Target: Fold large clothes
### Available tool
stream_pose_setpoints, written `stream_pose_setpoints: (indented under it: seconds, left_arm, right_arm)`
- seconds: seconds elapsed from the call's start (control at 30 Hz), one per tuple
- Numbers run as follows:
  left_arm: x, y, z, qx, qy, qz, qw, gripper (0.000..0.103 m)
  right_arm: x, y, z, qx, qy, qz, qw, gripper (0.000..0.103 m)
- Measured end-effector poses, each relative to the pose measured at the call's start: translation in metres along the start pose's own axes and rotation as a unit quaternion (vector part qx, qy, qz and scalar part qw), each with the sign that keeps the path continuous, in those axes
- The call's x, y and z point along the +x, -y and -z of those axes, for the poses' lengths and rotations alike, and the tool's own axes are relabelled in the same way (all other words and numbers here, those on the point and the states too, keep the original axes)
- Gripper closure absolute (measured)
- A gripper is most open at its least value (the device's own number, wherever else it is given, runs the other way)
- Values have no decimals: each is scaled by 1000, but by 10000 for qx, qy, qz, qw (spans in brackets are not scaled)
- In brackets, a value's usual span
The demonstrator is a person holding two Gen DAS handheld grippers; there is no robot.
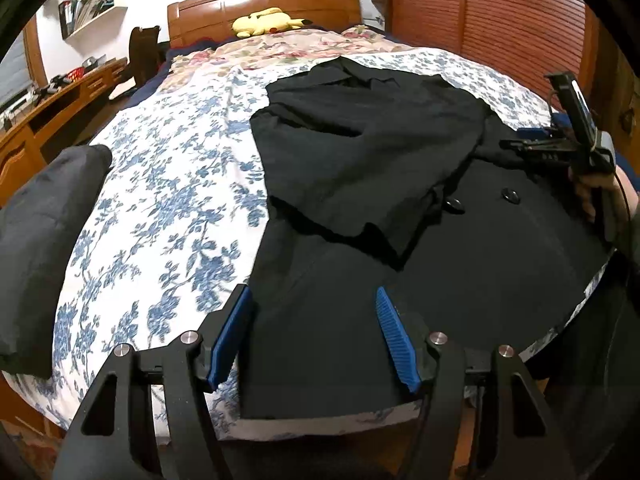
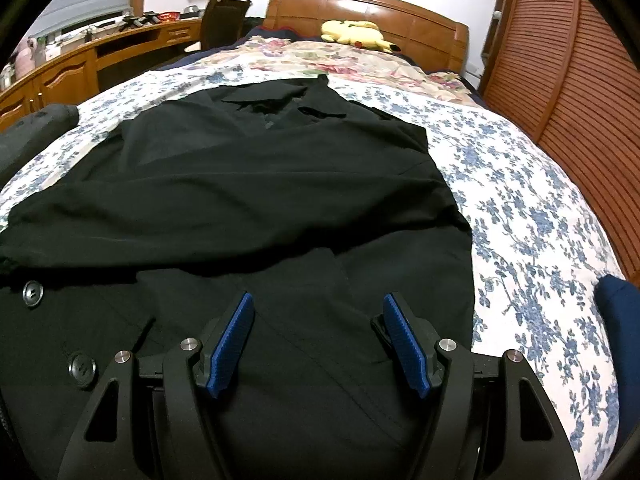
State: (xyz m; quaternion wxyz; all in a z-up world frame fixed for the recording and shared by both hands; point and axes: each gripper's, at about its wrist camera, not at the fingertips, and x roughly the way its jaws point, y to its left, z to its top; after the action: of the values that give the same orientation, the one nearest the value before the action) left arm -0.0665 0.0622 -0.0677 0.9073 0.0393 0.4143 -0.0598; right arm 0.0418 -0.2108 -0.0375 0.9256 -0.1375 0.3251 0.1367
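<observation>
A large black coat with round buttons lies spread on the bed, collar toward the headboard, a sleeve folded across its front. It also fills the right wrist view. My left gripper is open and empty, hovering over the coat's near left hem. My right gripper is open and empty over the coat's lower right part. The right gripper also shows in the left wrist view, low over the coat's right edge.
The bed has a blue-floral sheet and a wooden headboard with a yellow plush toy. A dark folded garment lies at the bed's left edge. A wooden desk stands left, slatted wardrobe doors right.
</observation>
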Motion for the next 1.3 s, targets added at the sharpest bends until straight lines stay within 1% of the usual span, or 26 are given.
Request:
stream_pose_setpoints:
  seconds: [0.13, 0.23, 0.33, 0.43, 0.5, 0.63, 0.67, 0.7, 0.73, 0.87, 1.03, 1.17, 1.3]
  left_arm:
    - [-2, -7, 2, -18, -1, -82, 10000, 38]
    - [-6, -11, 3, -38, 141, 50, 9999, 38]
    - [-9, -14, 4, -69, 227, 75, 9997, 38]
    - [-7, -17, 4, -109, 193, 62, 9997, 38]
    - [-5, -19, 6, -141, 185, 24, 9997, 38]
    - [-4, -23, 11, -199, 176, 165, 9995, 38]
    - [-5, -24, 12, -199, 185, 138, 9995, 39]
    - [-5, -25, 14, -202, 192, 130, 9995, 44]
    - [-6, -26, 15, -223, 201, 145, 9994, 46]
    - [-8, -33, 22, -372, 220, 257, 9987, 49]
    - [-7, -38, 26, -453, 182, 305, 9983, 50]
    - [-8, -35, 26, -414, 163, 279, 9986, 50]
    - [-9, -34, 29, -453, 164, 386, 9981, 60]
  right_arm:
    - [-7, 3, 3, -64, -40, -51, 10000, 34]
    - [-21, 7, 9, -120, -41, -53, 9999, 34]
    - [-41, 10, 25, -245, -102, -73, 9996, 34]
    - [-64, 17, 45, -263, -139, -85, 9995, 34]
    - [-76, 23, 57, -274, -201, -7, 9994, 34]
    - [-95, 39, 77, -122, -316, 205, 9992, 34]
    - [-100, 43, 81, -73, -331, 268, 9991, 34]
    - [-104, 47, 85, -22, -352, 316, 9989, 34]
    - [-108, 48, 89, 28, -366, 348, 9987, 34]
    - [-113, 54, 105, 224, -520, 371, 9977, 34]
    - [-122, 55, 114, 534, -481, 185, 9972, 34]
    - [-122, 51, 113, 501, -476, 160, 9975, 34]
    - [-121, 45, 114, 397, -480, 0, 9981, 34]
